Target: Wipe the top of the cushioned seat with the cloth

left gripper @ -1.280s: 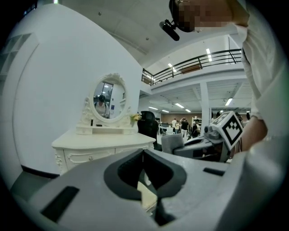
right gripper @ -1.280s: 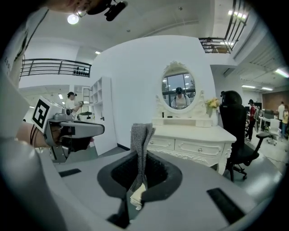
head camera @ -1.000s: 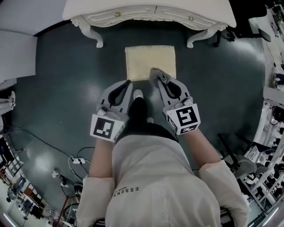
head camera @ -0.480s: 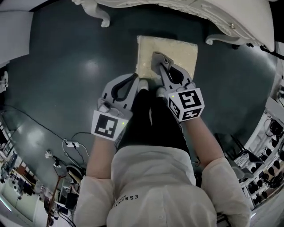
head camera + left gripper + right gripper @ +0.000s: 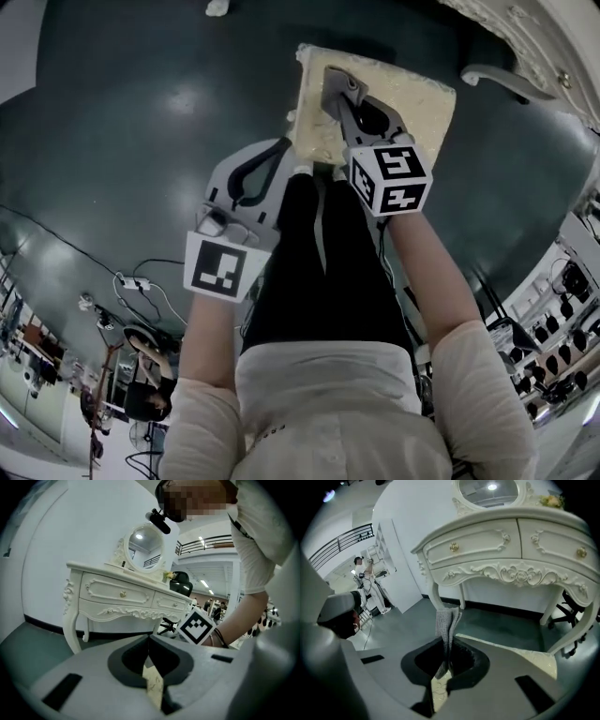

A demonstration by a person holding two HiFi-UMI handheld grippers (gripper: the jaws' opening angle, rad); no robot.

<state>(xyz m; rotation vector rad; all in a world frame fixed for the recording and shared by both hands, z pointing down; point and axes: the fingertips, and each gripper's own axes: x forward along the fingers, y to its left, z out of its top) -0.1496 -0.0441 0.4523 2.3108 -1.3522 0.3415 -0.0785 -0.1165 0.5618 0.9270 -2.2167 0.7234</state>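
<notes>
Right gripper is clamping a grey knitted cloth over the cream square cushioned seat; left gripper is sitting with jaws together, empty.

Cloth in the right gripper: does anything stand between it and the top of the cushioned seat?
Nothing visible does. The right gripper holds the grey cloth directly over the cushioned seat, whose top is bare. The left gripper is off to the side, at the seat's near edge.

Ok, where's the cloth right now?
Right gripper view: the cloth is pinched in the right claw, sticking past its tips, over the left part of the cushioned seat, before the white dressing table.
</notes>
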